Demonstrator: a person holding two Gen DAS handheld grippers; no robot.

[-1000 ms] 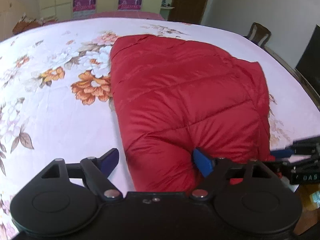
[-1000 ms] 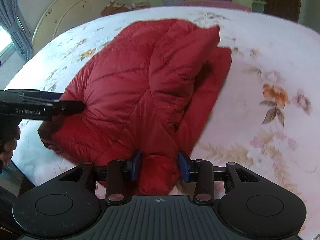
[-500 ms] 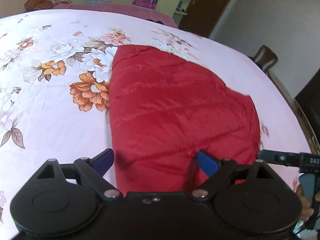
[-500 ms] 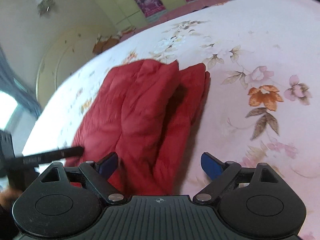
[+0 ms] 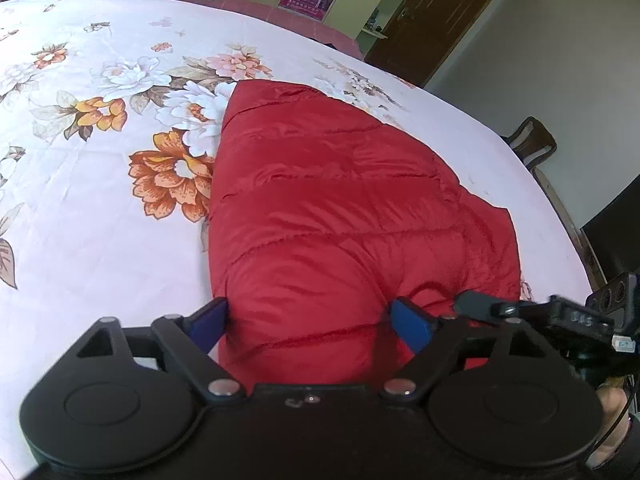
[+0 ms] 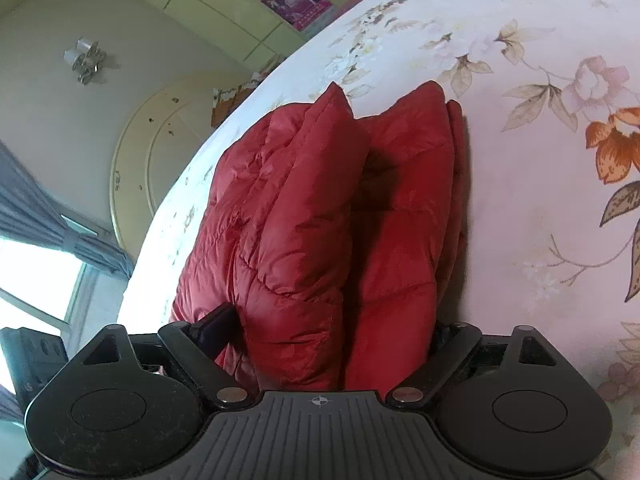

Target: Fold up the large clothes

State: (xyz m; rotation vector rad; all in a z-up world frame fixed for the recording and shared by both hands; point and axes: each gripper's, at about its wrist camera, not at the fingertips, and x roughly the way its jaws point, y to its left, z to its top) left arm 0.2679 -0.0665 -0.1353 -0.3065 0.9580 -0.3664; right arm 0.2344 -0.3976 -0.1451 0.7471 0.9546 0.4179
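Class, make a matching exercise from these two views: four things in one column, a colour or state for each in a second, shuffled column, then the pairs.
Things
1. jacket
2. bedsheet
3. door
4. left gripper

Descriptions
A. dark brown wood
B. open around a red fold
C. red, quilted, folded
D. pale with flower print

Pairs: 1-C, 2-D, 3-A, 4-B

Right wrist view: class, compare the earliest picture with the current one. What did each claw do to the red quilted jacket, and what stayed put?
The right claw, shut on the red quilted jacket a second ago, let go and now stands open around its near folded edge. The left claw stayed open, straddling the near edge. The jacket stayed folded on the floral bedsheet.
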